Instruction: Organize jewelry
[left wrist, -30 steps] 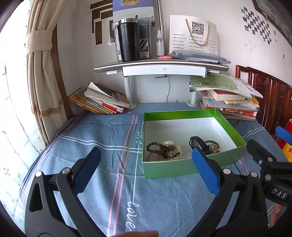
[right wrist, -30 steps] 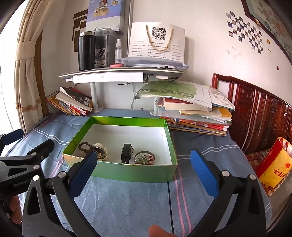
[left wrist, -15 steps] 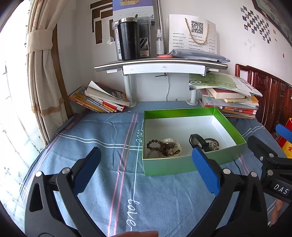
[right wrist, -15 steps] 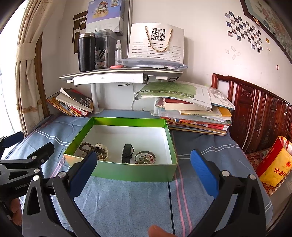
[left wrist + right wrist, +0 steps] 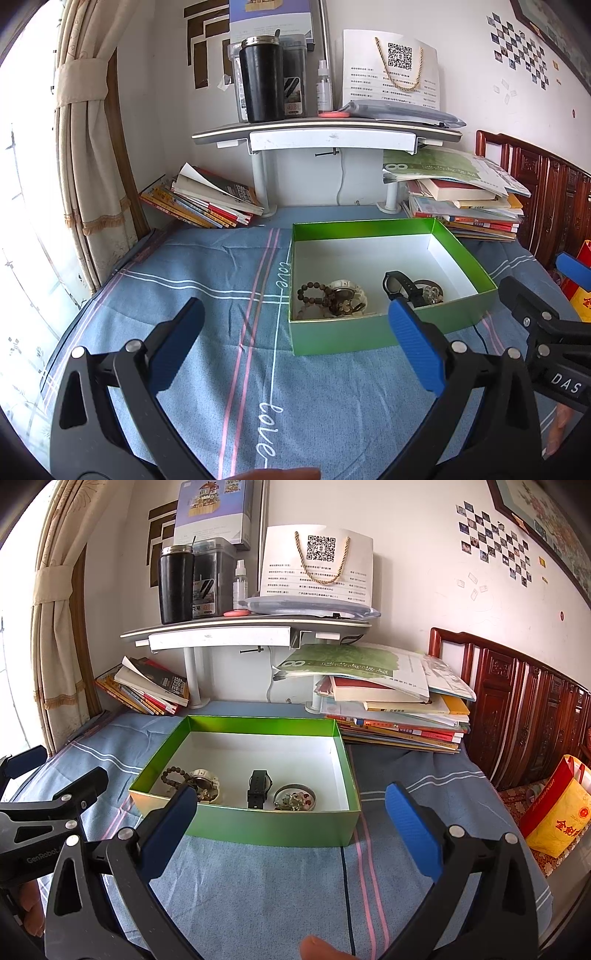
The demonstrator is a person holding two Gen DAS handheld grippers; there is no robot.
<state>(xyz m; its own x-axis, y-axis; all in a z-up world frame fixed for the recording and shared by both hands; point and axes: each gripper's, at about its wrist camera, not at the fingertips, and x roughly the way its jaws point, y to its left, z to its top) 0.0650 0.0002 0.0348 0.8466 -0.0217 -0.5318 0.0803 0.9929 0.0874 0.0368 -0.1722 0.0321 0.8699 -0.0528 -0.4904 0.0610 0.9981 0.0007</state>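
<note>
A green box (image 5: 332, 341) with a white inside stands on the blue cloth, also in the right wrist view (image 5: 273, 829). In it lie a brown bead bracelet (image 5: 312, 293) (image 5: 170, 775), a white watch (image 5: 347, 295) (image 5: 205, 781), a black watch (image 5: 400, 286) (image 5: 258, 784) and a round silver piece with charms (image 5: 294, 798). My left gripper (image 5: 295, 347) is open and empty, near the box's front left. My right gripper (image 5: 290, 829) is open and empty, in front of the box.
Book stacks lie at the back left (image 5: 199, 203) and back right (image 5: 391, 709). A white shelf (image 5: 325, 131) holds a black flask (image 5: 261, 79) and bottles. A wooden headboard (image 5: 524, 709) and a yellow bag (image 5: 557, 819) are on the right.
Both grippers have drawn back slightly from the box and stay open. The box contents have not moved.
</note>
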